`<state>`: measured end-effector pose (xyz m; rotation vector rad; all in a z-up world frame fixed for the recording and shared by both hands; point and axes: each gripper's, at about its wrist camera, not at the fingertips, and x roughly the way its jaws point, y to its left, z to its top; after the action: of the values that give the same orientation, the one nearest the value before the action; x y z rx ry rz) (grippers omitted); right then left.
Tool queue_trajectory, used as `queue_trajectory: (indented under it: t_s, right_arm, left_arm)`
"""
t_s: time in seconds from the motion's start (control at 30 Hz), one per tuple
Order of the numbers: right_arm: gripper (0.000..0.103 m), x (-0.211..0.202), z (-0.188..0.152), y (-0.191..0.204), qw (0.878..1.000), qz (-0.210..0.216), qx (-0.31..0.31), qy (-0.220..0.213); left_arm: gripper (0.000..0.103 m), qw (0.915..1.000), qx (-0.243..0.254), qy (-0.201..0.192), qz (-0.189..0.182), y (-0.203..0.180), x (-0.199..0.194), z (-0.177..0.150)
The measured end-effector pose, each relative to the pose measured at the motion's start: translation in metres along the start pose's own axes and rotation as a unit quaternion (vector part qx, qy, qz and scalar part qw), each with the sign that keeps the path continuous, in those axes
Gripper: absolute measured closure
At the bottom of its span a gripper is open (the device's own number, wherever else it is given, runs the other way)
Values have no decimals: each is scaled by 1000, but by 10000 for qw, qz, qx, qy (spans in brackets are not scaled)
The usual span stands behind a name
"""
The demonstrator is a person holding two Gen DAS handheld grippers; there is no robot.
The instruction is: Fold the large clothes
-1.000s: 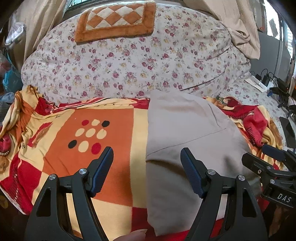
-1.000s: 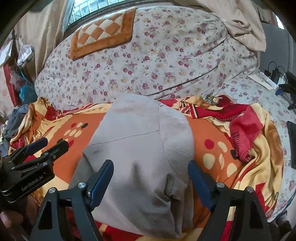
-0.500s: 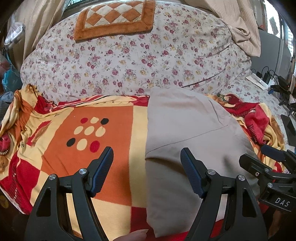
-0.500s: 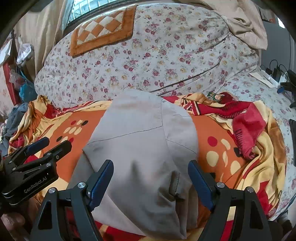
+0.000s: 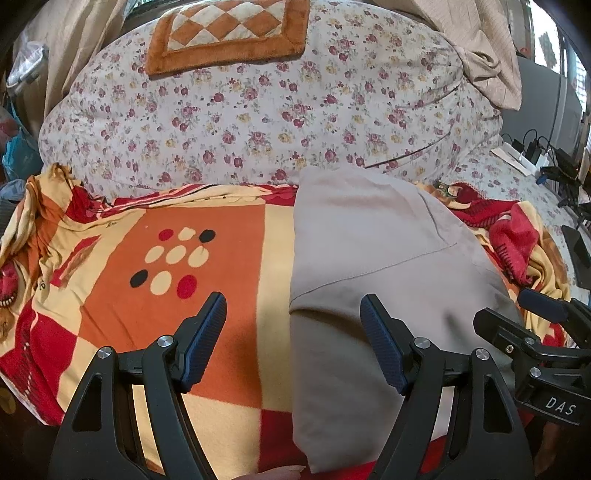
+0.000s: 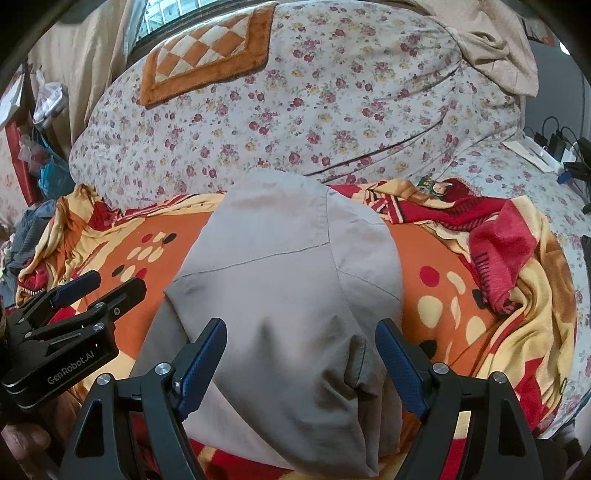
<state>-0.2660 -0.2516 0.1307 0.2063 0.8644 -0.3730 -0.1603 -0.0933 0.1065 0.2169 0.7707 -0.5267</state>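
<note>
Nearest the cameras, the left gripper (image 5: 293,341) and the right gripper (image 6: 301,360) are both hovering with jaws spread wide and nothing between the blue ribbed pads, the left one straddling the left edge of the folded grey-beige cotton garment (image 5: 373,266), the right one poised over its rumpled near end (image 6: 291,314). That garment is lying as a long, narrow stack on the orange, red and cream checked fleece blanket (image 5: 184,266), running away from the person toward the big floral-print bolster cushion (image 5: 258,110). It is looking light, soft and limp, probably several layers thick, so it is likely to sag and slide apart if lifted by one layer only; pinching the whole thickness at the two near corners, or along the straight left edge, seems the safer hold. The near end is bunching into soft lumps in the right wrist view, which may need smoothing. To the left, the blanket is offering flat open room; to the right, a crumpled red and yellow fold of blanket (image 6: 502,254) is crowding the space. Farther back, an orange and cream checkered plush mat (image 5: 225,33) is resting on the bolster, and cables and chargers (image 5: 546,158) are sitting at the far right
</note>
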Motion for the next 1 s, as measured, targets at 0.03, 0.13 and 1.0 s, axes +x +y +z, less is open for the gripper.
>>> queue_trajectory:
  t_s: [0.03, 0.13, 1.0]
  right_arm:
    - [22, 1, 0, 0, 10000, 6, 4, 5]
    - [22, 1, -1, -1, 10000, 13, 27, 13]
    - [22, 7, -4, 0, 10000, 1, 5, 59]
  left_arm:
    - [28, 10000, -1, 1, -4, 0, 0, 0]
    - [28, 10000, 1, 6, 2, 0, 0, 0]
    - [28, 10000, 80, 56, 3, 3, 5, -5]
